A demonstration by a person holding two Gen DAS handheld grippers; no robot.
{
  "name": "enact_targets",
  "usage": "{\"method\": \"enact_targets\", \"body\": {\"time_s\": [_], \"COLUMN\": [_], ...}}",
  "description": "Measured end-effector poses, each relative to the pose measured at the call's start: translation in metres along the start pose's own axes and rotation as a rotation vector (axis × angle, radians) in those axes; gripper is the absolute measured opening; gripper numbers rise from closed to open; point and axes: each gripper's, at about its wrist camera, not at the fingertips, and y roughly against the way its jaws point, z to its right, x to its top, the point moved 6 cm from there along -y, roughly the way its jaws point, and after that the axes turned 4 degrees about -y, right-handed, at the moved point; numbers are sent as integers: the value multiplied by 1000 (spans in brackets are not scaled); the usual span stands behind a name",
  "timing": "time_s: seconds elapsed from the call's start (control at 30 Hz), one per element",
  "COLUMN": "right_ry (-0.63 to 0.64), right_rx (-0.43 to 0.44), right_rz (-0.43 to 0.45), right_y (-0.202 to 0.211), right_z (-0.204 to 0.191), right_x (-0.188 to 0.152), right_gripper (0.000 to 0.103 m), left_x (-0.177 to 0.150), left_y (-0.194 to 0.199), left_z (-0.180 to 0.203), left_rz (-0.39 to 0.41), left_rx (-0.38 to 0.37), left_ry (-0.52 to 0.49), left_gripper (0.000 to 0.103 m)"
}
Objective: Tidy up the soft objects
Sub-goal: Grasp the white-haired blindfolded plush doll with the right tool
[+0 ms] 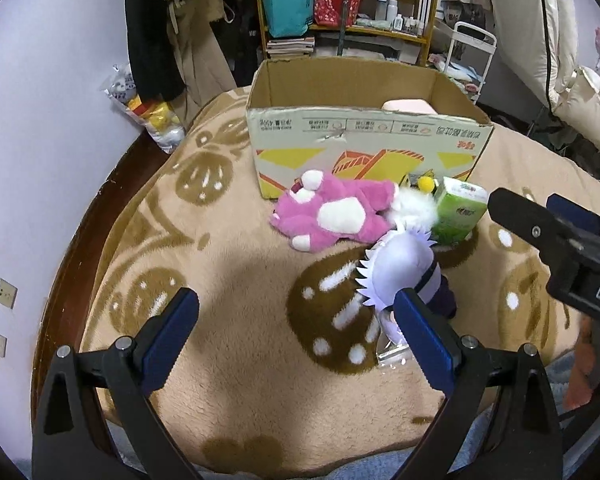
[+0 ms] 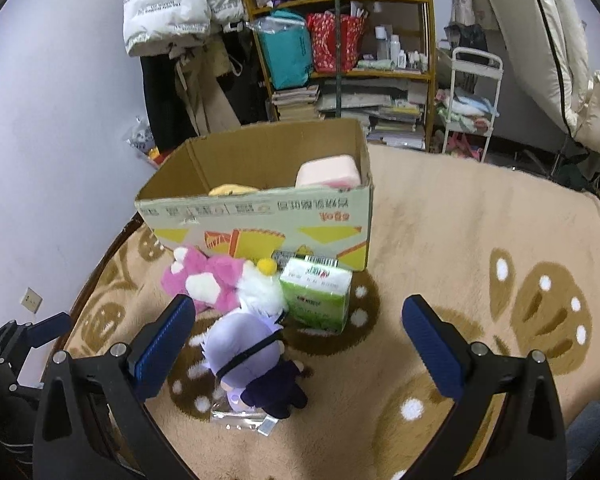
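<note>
Currently we hover between picks: left gripper (image 1: 296, 344) and right gripper (image 2: 300, 348) both gape, holding nothing. Doll (image 2: 256, 364), pink plush (image 2: 204, 280) and tissue pack (image 2: 316, 296) lie on the bed before the box (image 2: 260, 216). Next, probably straddle the doll and close.

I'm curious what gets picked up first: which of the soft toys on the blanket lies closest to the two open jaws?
The purple-haired doll in dark clothes; the pink plush and white fluffy toy lie farther off, against the cardboard box.
</note>
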Motion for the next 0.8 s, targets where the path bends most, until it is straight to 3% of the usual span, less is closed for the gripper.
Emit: {"method": "enact_targets", "body": {"time_s": [0.47,0.8], "right_ry": [11,30], "right_rx": [-16,32], "right_rz": [-117,-212], "right_y": [-35,-61], "right_z": [-6,-16], "right_x": [-16,-29], "right_gripper": [103,103], "left_x": [-13,-14], "left_y": [-36,-54], "left_z": [14,28], "left_rz": [-73,-95], "left_rx": [-41,-78], "left_ry": [-22,-40], "left_gripper": [97,97]}}
